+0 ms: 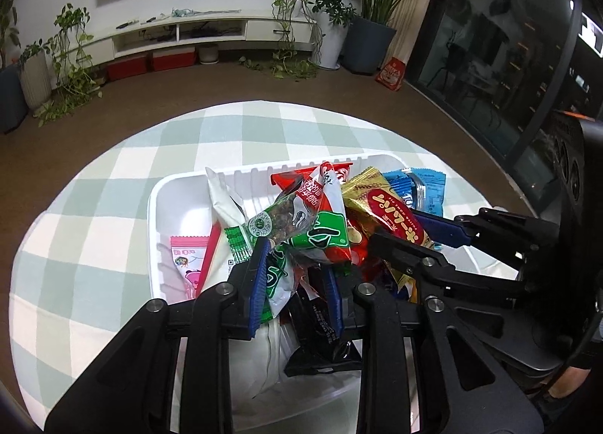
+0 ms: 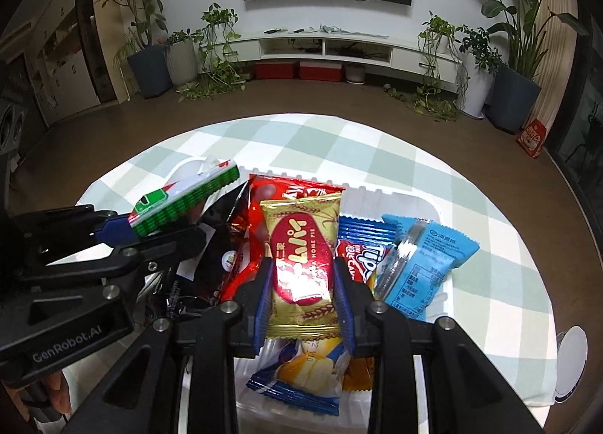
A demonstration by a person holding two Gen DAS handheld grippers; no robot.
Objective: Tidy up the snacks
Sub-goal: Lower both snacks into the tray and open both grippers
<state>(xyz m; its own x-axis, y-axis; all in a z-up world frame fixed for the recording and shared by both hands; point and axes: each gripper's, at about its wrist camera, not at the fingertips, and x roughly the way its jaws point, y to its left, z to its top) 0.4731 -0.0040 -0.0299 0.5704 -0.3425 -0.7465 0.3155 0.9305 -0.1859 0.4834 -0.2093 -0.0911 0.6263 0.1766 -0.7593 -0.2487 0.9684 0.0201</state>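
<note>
A white plastic tray (image 1: 177,204) on the checked table is piled with snack packets. My left gripper (image 1: 297,287) is shut on a green-and-white packet (image 1: 320,230) that sticks up above the pile. The right wrist view shows the same green-and-white packet (image 2: 184,200) in the left gripper (image 2: 150,234). My right gripper (image 2: 303,283) is shut on a gold packet with a red oval (image 2: 301,245), its blue pads (image 2: 264,294) pressing both sides. From the left wrist, the right gripper (image 1: 418,238) holds the gold packet (image 1: 392,207) just right of mine.
In the tray (image 2: 395,196) lie a red packet (image 2: 271,192), light-blue packets (image 2: 426,264), a yellow-and-blue one (image 2: 305,370), a pink one (image 1: 188,264) and a black one (image 1: 320,328). A white round object (image 2: 571,362) sits at the table's right edge. Floor and potted plants lie beyond.
</note>
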